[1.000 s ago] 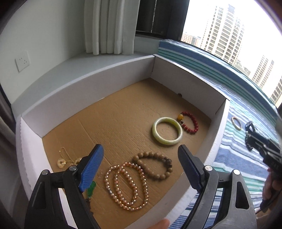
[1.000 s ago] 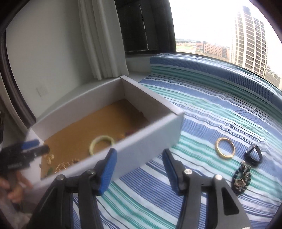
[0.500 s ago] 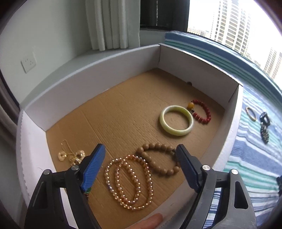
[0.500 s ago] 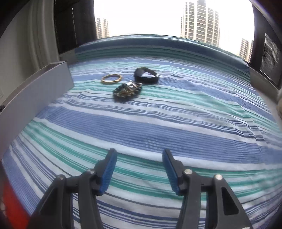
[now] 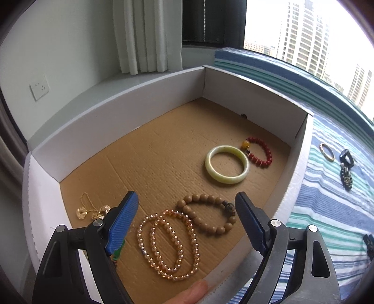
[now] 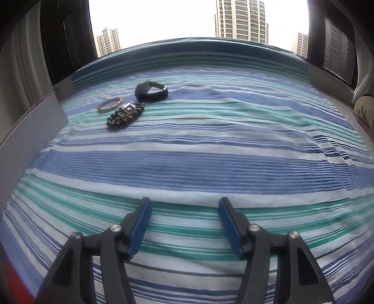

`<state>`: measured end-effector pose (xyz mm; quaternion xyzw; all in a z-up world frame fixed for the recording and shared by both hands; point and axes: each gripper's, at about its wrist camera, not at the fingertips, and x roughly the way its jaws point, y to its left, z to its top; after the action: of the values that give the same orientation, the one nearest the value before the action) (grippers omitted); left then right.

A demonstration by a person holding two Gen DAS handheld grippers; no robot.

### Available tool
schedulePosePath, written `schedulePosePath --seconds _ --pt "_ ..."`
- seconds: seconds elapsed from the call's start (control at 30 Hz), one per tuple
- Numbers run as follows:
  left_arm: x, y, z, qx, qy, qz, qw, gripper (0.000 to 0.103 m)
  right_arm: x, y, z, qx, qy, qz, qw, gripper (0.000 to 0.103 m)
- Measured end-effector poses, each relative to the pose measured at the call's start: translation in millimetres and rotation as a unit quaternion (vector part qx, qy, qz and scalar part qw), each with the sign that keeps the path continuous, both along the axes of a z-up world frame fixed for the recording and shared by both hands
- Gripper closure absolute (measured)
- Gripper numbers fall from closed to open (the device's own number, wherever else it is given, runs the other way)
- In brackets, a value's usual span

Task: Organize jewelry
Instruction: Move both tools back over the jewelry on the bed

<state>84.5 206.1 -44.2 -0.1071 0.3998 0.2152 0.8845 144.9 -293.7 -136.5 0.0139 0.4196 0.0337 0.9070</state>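
Swung my right gripper away from the box over the last second, so now it's looking out across the striped blanket instead, jaws spread wide with nothing between them. My left gripper hangs over the near edge of the white box, also wide open and empty.

Box contents, from the left view: pale green bangle at about 2 o'clock on the cardboard floor, red bead bracelet just beside it and touching or nearly so. Closer to me, the brown wooden bead bracelet sits right against the doubled-up amber bead strand. Over at 9 o'clock there's a little tangle of gold chain with clear rings, partly behind my left finger.

Still out on the blanket, at 11 o'clock in the right view: gold bangle, black band, and a dark bead bracelet with something metallic on it, all bunched near each other.

Room-wise: curtain, wall socket, tower blocks out the window.
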Motion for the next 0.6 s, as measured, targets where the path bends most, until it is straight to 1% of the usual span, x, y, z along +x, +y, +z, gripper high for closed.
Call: schedulePosePath --seconds 0.07,0.13,0.23,0.27,0.33,0.4,0.43,0.47,0.5,0.6 --pt "-7.9 -5.9 11.3 0.016 -0.023 0.012 0.9995 0.017 -2.5 -1.7 0.3 0.004 -0.002 0.001 1.0 0.042" --pt "-15.8 -18.2 26.1 0.039 -0.048 0.007 0.9981 0.017 -3.1 -3.3 1.4 0.009 -0.001 -0.001 1.0 0.042" --pt "-25.8 -41.1 47.4 0.054 -0.085 -0.023 0.9946 0.008 -2.7 -5.5 5.3 0.016 0.018 -0.008 1.0 0.042" --pt "-27.8 -48.6 52.2 0.051 -0.095 -0.036 0.9935 0.004 -2.3 -6.3 7.5 0.02 0.024 -0.011 0.999 0.042" --pt "-28.2 -63.7 56.7 0.031 -0.103 -0.066 0.992 0.003 -1.3 -6.6 13.2 0.021 0.029 -0.014 0.999 0.042" --pt "-22.6 -81.0 53.8 -0.002 -0.093 -0.109 0.9898 0.003 -0.7 -6.0 19.9 0.014 0.026 -0.015 0.999 0.04" --pt "-19.5 -90.1 51.0 -0.018 -0.087 -0.129 0.9876 0.003 0.4 -6.5 22.6 0.01 0.025 -0.017 0.999 0.037" --pt "-16.8 -100.1 47.4 -0.032 -0.084 -0.148 0.9848 0.003 1.6 -8.1 24.5 0.008 0.022 -0.02 1.0 0.028" --pt "-13.9 -110.9 43.3 -0.039 -0.081 -0.165 0.9822 0.003 2.9 -10.4 25.8 0.005 0.018 -0.025 1.0 0.025" --pt "-4.5 -146.3 24.9 -0.048 -0.059 -0.208 0.9752 0.003 10.9 -19.7 22.7 -0.014 0.02 -0.041 0.999 0.025"
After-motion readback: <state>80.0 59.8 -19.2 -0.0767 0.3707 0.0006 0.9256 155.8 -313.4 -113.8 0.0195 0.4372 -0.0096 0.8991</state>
